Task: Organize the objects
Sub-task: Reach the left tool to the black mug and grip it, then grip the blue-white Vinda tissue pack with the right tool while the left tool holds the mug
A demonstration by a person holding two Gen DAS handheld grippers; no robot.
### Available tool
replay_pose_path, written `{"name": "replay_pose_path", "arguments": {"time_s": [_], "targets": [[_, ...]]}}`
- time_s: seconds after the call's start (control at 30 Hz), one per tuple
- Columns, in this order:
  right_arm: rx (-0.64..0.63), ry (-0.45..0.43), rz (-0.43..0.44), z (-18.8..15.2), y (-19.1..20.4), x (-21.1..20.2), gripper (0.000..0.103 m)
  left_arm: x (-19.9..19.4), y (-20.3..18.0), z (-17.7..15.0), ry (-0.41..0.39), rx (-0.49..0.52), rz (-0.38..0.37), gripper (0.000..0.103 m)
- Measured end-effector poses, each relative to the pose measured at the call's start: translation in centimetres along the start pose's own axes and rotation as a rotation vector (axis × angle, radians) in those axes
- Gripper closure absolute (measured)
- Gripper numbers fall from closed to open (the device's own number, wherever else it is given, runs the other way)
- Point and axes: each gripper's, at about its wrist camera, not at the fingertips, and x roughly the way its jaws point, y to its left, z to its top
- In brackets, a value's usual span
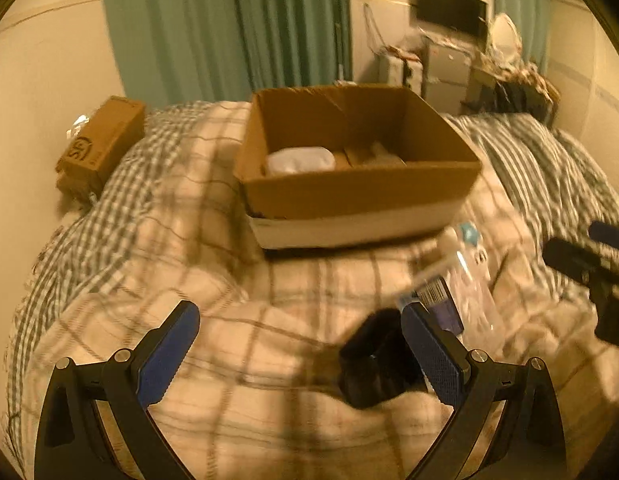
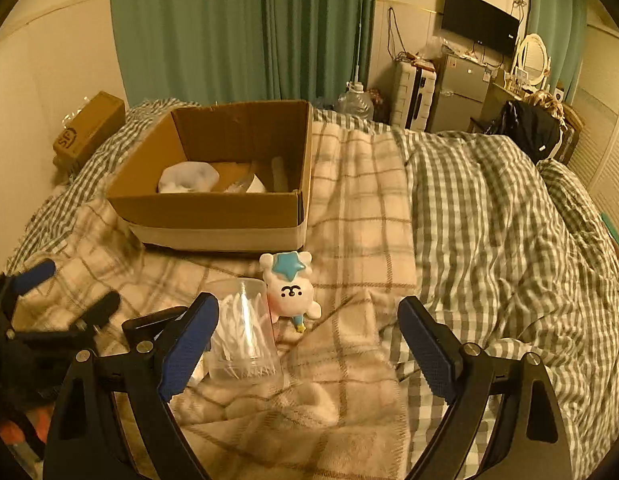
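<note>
The open cardboard box (image 2: 213, 204) sits on the plaid blanket (image 2: 361, 216) and serves as the landmark. In front of the box's near wall lie three loose things: a white toy figure (image 2: 287, 290) with a blue star on its head, a clear tub of cotton swabs (image 2: 245, 332) touching the toy's left side, and, nearer the camera, a black object (image 1: 373, 360) (too blurred to name). Inside the box are one white bundle (image 2: 189, 178) and some pale items I cannot tell apart. Left of the box, off the bed, stands one smaller brown carton (image 2: 89, 132).

The left gripper (image 1: 299, 348) hovers low before the box, its jaws spread wide, the black object just inside its right finger. The right gripper (image 2: 309, 340) hangs likewise spread and empty, the tub beside its left finger.
</note>
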Motion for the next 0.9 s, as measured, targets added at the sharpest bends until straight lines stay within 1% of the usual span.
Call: {"name": "replay_pose_path", "arguments": {"time_s": [0.13, 0.33, 0.43, 0.5, 0.53, 0.57, 0.6, 0.63, 0.67, 0.7, 0.73, 0.77, 0.87, 0.9], "targets": [[0.005, 0.016, -0.001, -0.2, -0.1, 0.6, 0.012, 1.1, -0.8, -0.7, 0.044, 0.036, -0.017, 0.0], [-0.001, 0.026, -0.003, -0.3, 0.2, 0.8, 0.012, 3.5, -1.8, -1.5, 0.152, 0.079, -0.048, 0.0], [-0.004, 0.027, -0.005, -0.2, 0.3, 0.9, 0.012, 5.3, -2.1, -1.6, 0.228, 0.086, -0.076, 0.004], [-0.006, 0.028, -0.006, -0.2, 0.3, 0.9, 0.012, 6.1, -2.0, -1.5, 0.262, 0.069, -0.123, 0.009], [-0.006, 0.028, -0.007, -0.2, 0.3, 0.9, 0.012, 6.2, -1.9, -1.5, 0.267, 0.059, -0.151, 0.016], [-0.007, 0.028, -0.007, -0.3, 0.3, 0.9, 0.012, 6.1, -1.8, -1.5, 0.266, 0.05, -0.183, 0.027], [-0.009, 0.028, -0.007, -0.3, 0.3, 0.9, 0.012, 5.8, -1.8, -1.5, 0.259, 0.045, -0.211, 0.034], [-0.009, 0.028, -0.007, -0.3, 0.4, 0.9, 0.012, 5.5, -1.8, -1.5, 0.249, 0.042, -0.238, 0.053], [-0.01, 0.027, -0.007, -0.4, 0.4, 0.9, 0.012, 5.1, -1.8, -1.5, 0.235, 0.043, -0.253, 0.058], [-0.011, 0.028, -0.006, -0.4, 0.4, 0.9, 0.012, 4.6, -1.7, -1.5, 0.214, 0.047, -0.238, 0.061], [-0.015, 0.027, -0.004, -0.4, 0.5, 0.9, 0.012, 4.4, -1.6, -1.5, 0.201, 0.044, -0.236, 0.07], [-0.018, 0.026, -0.003, -0.4, 0.6, 0.9, 0.012, 3.9, -1.4, -1.5, 0.184, 0.033, -0.235, 0.072], [-0.035, 0.018, 0.001, -0.5, 1.1, 0.5, 0.012, 2.5, 0.0, -1.1, 0.135, -0.012, -0.21, 0.073], [-0.04, 0.013, 0.005, -0.5, 1.4, 0.3, 0.012, 1.9, 0.6, -1.0, 0.118, -0.034, -0.217, 0.073]]}}
